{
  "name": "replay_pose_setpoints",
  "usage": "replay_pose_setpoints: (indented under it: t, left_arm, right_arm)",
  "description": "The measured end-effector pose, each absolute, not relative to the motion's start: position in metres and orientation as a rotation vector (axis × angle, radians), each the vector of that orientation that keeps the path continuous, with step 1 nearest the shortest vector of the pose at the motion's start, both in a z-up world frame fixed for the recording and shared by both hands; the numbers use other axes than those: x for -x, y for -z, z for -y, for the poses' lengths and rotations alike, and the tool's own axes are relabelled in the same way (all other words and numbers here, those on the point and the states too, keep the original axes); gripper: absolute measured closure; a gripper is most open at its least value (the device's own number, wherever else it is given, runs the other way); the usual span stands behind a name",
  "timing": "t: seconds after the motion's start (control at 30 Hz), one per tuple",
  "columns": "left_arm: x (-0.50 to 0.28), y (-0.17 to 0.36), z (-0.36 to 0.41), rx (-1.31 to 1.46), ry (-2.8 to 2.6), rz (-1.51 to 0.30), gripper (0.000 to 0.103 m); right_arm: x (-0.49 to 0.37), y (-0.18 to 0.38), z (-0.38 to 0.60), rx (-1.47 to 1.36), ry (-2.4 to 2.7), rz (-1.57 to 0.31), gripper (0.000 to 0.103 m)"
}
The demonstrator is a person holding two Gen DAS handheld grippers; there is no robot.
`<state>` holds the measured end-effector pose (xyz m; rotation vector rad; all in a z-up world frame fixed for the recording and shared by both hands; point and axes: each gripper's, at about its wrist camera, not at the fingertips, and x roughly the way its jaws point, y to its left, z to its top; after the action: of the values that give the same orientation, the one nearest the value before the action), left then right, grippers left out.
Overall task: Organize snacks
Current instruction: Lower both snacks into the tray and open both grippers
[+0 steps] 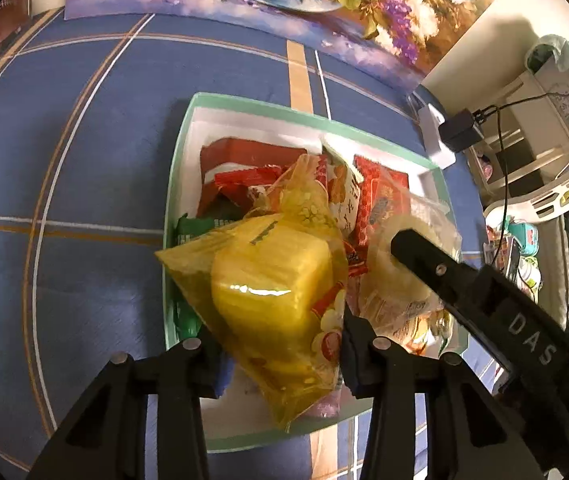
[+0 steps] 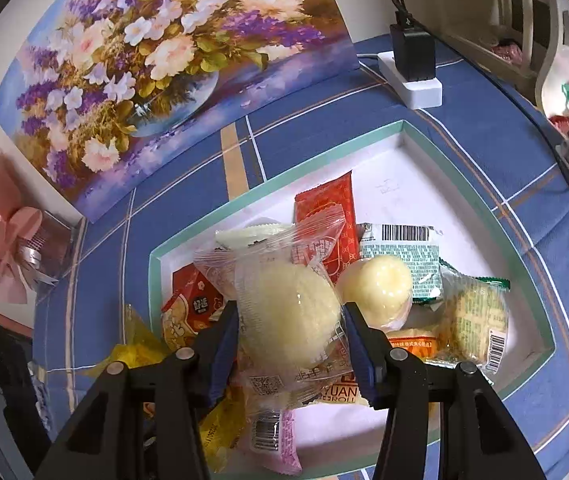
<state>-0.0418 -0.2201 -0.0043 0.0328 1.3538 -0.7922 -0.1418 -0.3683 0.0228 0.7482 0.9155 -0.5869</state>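
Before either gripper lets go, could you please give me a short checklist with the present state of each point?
1. Left gripper closed on the yellow packet: ok.
2. Right gripper closed on the clear-wrapped pastry: ok.
3. Both packets are over the green-rimmed box: ok.
4. Bare box floor to set things on: ok, at the far corner.
5. Grippers clear of each other: not ok, the right finger sits close beside the yellow packet.

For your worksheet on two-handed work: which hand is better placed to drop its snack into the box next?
Probably right: its round pale pastry hangs above the box's contents; the left's yellow packet overhangs the rim.
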Motion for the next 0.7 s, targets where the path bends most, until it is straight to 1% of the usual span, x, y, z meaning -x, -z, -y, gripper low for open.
replay_pose_setpoints:
  t: [0.23,0.3,0.4,0.57,0.7]
  left_arm:
    - [0.041,-0.002,0.222,-0.051,0.791,-1.349,0.058]
    - [0.043,-0.007,0.223,-0.074,0.789,-1.339,0.051]
    - [0.045,-0.013,0.221,-0.08,0.794,-1.33,0.045]
    - [0.043,-0.022,0.214,-0.055,0.796,-1.33,0.041]
    - [0.041,-0.031,0.205,-0.023,0.809,-1.326,0.034]
  right_arm:
    - [0.14,-0.026,0.368,-0.729,0.591,-0.924,0.047]
    - [0.14,-0.028,0.368,-0.727,0.588,-0.918,0.045]
    - [0.141,-0.035,0.367,-0.726,0.585,-0.903,0.041]
    - [0.144,-0.046,0.366,-0.71,0.593,-0.885,0.041]
    - [0.149,-0.056,0.365,-0.7,0.598,-0.862,0.041]
